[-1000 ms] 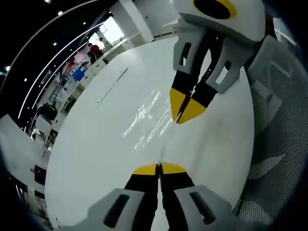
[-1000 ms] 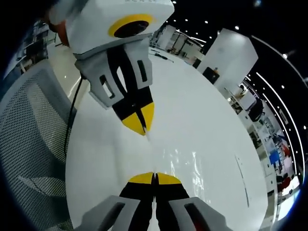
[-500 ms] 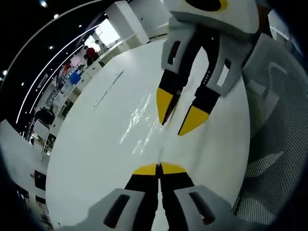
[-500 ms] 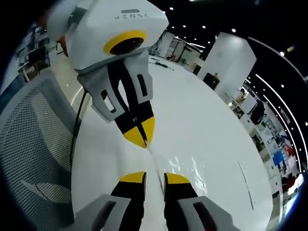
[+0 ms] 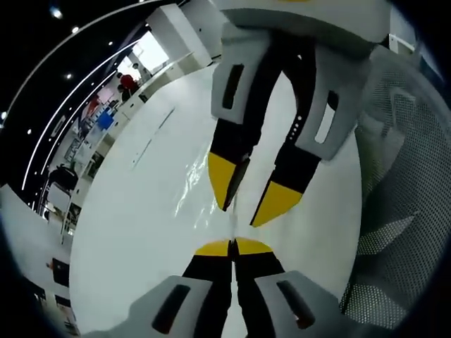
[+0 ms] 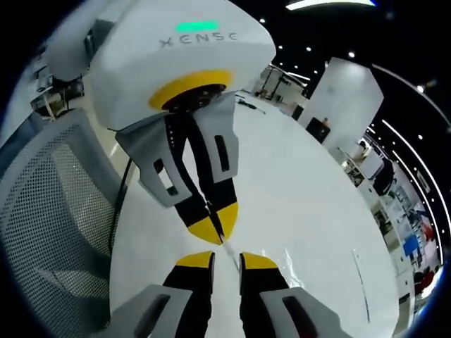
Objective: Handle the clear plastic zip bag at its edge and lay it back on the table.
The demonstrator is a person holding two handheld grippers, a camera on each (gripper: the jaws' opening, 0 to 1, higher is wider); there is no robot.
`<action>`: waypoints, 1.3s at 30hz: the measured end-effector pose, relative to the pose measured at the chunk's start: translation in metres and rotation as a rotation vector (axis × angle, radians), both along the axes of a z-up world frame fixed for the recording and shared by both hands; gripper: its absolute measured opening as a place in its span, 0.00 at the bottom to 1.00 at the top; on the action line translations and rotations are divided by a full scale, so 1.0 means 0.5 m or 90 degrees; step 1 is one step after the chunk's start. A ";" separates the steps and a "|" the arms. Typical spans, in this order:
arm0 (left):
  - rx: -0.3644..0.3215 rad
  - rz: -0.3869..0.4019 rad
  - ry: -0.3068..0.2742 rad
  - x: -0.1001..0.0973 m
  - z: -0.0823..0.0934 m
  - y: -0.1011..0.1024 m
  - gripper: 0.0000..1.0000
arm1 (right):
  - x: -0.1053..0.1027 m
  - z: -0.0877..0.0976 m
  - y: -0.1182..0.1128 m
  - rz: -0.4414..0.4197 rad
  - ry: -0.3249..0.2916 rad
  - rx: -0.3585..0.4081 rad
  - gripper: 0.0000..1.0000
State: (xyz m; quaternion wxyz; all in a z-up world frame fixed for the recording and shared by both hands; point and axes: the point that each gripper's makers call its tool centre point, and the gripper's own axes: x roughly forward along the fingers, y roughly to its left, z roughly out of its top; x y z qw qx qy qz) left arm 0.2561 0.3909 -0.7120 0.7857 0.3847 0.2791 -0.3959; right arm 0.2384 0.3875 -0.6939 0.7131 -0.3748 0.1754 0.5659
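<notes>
In the left gripper view, the left hand-held gripper is seen with its two yellow tips pressed together, clamped on the near edge of the clear bag. The bag is spread flat on the white tabletop, just beyond the tips, and is made out mainly by its glossy wrinkles and glare. From the pinched edge a thin crease of plastic runs up toward the right hand-held gripper, which enters from the top of this view with its tips pointing down at the bag. Its tips are held apart, with the bag's edge line lying in the gap between them; whether either tip touches the plastic cannot be told. A grey mesh chair is seen past the right edge of the tabletop in this view, and a hall with lit ceiling strips lies beyond the tabletop's far edge.

In the right gripper view, the right hand-held gripper is shown with a clear gap between its yellow tips. The bag lies flat on the tabletop, and its edge rises as a thin pale line through that gap up to the left hand-held gripper, whose tips are closed on it. The mesh chair stands beside the tabletop's left edge in this view.
</notes>
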 end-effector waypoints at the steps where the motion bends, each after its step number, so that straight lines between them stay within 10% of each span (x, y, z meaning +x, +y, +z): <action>1: 0.001 -0.003 -0.001 -0.001 0.001 0.000 0.00 | -0.001 0.001 0.002 0.002 0.000 -0.001 0.09; 39: 0.014 -0.043 -0.001 -0.019 0.001 -0.013 0.00 | -0.017 -0.012 0.009 0.068 -0.033 -0.051 0.00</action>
